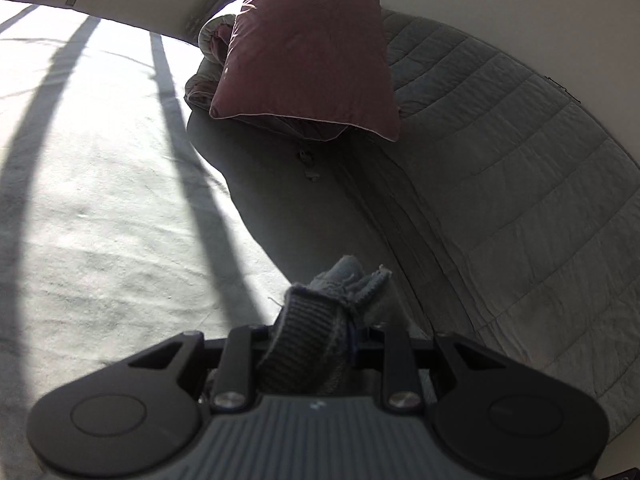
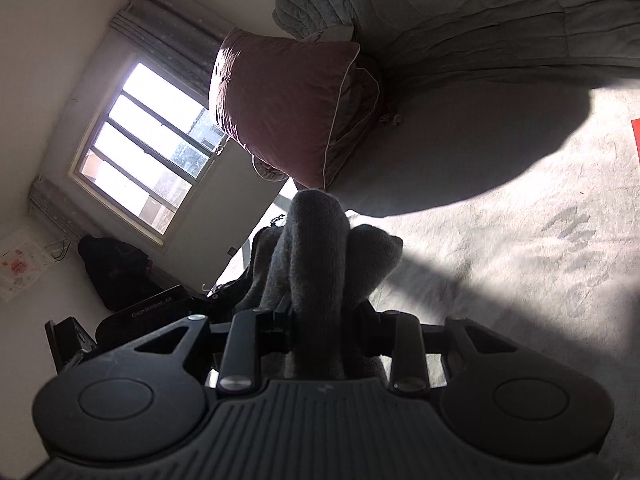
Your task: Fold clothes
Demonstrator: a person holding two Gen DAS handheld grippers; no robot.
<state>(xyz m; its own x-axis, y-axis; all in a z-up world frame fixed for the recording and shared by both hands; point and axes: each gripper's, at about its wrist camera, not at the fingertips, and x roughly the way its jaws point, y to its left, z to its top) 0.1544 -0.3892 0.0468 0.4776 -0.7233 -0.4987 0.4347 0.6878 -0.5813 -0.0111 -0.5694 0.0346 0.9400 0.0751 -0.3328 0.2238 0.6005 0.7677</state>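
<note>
The left gripper (image 1: 316, 344) is clenched on a grey knit garment (image 1: 304, 332). The right gripper (image 2: 320, 328) grasps bunched grey fleece cloth (image 2: 316, 248) above the sunlit bed sheet (image 2: 520, 248).

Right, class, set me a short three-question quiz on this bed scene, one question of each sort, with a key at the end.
1. True or false: the left claw is shut on a bunch of grey knitted garment.
2. Multiple choice: what colour is the pillow on the bed sheet? A) green B) dusky pink C) yellow
3. Short answer: in the right wrist view, what lets in the daylight behind the right claw?

Key
1. True; ribbed fabric is bunched between its fingers.
2. B
3. The window with horizontal bars, beside a grey curtain.
</note>
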